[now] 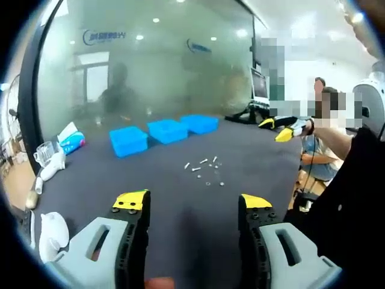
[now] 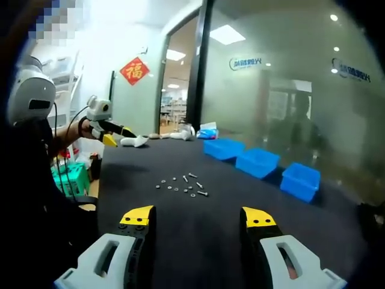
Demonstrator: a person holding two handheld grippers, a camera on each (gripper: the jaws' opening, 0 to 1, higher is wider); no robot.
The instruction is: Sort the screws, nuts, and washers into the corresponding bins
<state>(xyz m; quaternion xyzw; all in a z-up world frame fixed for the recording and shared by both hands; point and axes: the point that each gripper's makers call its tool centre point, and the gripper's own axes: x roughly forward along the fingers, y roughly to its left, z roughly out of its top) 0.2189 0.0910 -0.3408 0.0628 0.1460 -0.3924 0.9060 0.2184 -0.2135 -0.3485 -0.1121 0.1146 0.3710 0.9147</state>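
With nothing sorted yet, both the left gripper [image 1: 192,208] and right gripper [image 2: 198,218] hang wide-jawed and empty, the loose hardware [image 1: 204,170] scattered at twelve o'clock, three blue bins [image 1: 166,130] beyond.

A red paper ornament [image 2: 135,70] hangs beside the frosted glass wall [image 2: 289,78].

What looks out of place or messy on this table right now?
Only the small hardware: screws, nuts and washers lie scattered loose on the dark table, apart from the three blue bins, not yet sorted. Nothing looks spilled or damaged. Both grippers hover open.
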